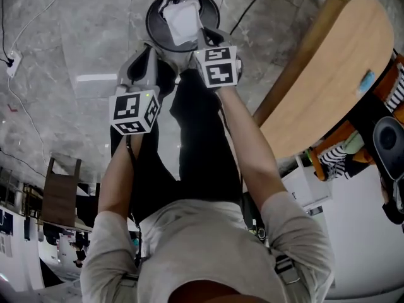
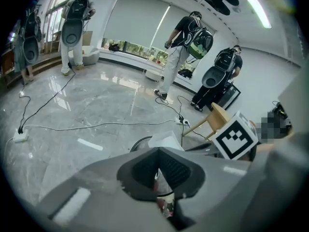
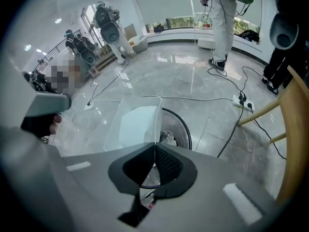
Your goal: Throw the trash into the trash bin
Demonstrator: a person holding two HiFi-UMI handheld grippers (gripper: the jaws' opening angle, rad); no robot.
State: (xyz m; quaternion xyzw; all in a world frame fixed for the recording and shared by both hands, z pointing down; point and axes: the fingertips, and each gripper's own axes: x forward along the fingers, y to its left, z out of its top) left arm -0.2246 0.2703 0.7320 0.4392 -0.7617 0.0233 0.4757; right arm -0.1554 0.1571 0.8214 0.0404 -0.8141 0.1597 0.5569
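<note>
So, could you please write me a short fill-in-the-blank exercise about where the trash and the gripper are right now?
1. The clear plastic container is held above the round, black ___.
2. The right gripper has its jaws ___ on the container's edge.
3. In the head view, a wooden ___ fills the right side.
4. A black cable trails across the grey ___.

Missing words: trash bin; shut; table; floor.

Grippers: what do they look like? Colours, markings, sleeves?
The left gripper and right gripper both have grey bodies, black textured pads and a white cube with black square markers. The person wears short light-grey sleeves.
</note>
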